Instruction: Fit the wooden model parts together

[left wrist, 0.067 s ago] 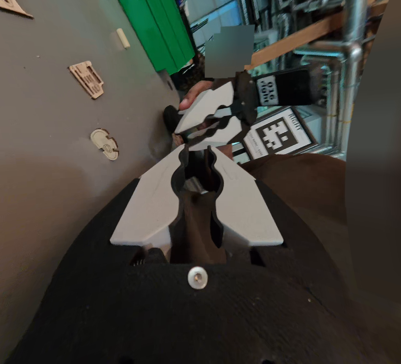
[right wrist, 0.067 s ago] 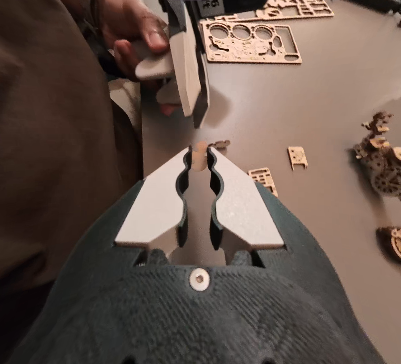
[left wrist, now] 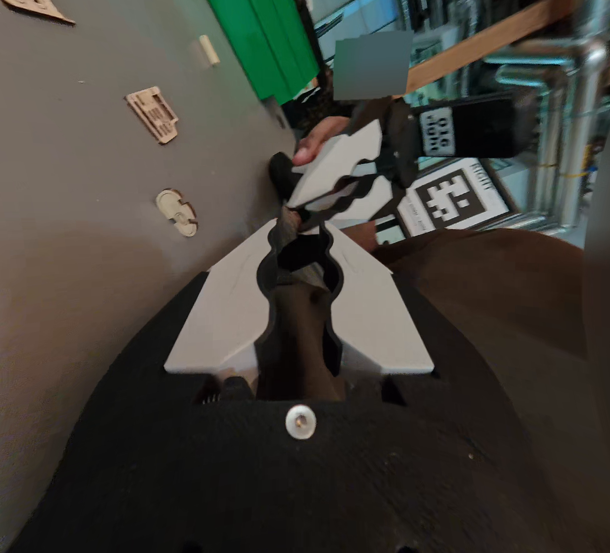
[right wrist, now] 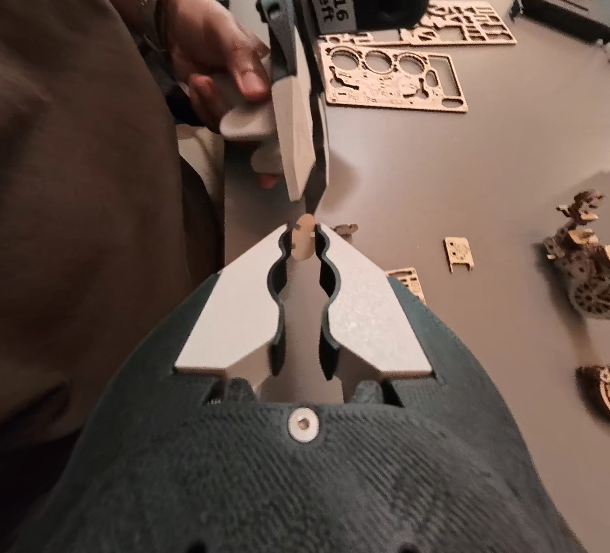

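The right gripper (right wrist: 302,228) pinches a thin wooden disc (right wrist: 303,237) (light, likely brittle) by its faces; the left gripper (right wrist: 312,197) looks nearly closed.

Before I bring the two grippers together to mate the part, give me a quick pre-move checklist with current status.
1. Right gripper holds the small oval wooden piece at its fingertips: ok.
2. Left gripper pointed at that piece, tips close above it: ok.
3. Left gripper holds a mating part: cannot tell; the left wrist view is dark and blurred between its fingers.
4. Slot alignment of the piece: cannot tell.
5. Loose parts on the table, such as the small plate, lie clear of the meeting point: ok.
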`<state>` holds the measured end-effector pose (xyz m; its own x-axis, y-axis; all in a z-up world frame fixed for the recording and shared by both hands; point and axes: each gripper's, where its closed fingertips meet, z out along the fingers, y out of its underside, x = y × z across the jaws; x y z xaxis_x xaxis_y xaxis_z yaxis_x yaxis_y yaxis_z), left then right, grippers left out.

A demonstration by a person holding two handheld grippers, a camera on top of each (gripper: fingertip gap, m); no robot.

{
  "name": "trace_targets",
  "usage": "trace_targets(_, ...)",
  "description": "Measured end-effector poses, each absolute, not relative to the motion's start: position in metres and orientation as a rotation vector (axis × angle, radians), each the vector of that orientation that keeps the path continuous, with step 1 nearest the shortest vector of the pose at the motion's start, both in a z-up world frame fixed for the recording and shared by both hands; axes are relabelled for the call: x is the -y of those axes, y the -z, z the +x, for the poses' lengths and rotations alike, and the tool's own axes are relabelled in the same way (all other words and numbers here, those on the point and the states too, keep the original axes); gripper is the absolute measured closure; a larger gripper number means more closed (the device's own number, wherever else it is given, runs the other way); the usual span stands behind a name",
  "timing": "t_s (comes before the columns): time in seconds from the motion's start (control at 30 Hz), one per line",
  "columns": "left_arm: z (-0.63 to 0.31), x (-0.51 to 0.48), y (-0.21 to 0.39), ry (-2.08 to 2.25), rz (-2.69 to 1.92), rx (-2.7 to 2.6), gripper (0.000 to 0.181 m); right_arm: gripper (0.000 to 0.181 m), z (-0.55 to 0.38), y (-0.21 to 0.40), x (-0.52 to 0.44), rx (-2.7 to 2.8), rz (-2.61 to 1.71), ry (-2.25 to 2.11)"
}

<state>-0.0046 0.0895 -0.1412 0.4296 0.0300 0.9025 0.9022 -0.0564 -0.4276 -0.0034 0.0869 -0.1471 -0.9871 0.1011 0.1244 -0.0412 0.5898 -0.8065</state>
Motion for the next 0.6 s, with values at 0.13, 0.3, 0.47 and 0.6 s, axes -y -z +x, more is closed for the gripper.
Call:
trace_targets(0.13,-0.003,-0.091,0.148,0.866,-1.498,0.895,0.160,0.169,0.002,0.145,-0.082,2.643,0.013,-1.363)
trace_targets(0.3,0.001,-0.092,0.145,0.935,-1.461,0.897,0.181,0.169,0.002,0.145,-0.079,2.612,0.047,-1.343)
trace_targets(0.47,-0.011,-0.085,0.136,0.948,-1.345,0.927,0.181,0.159,-0.015,0.126,-0.078,2.443,-0.026,-1.433)
trace_targets(0.6,-0.035,-0.069,0.114,0.907,-1.143,0.937,0.181,0.138,-0.043,0.066,-0.094,2.001,-0.268,-1.738)
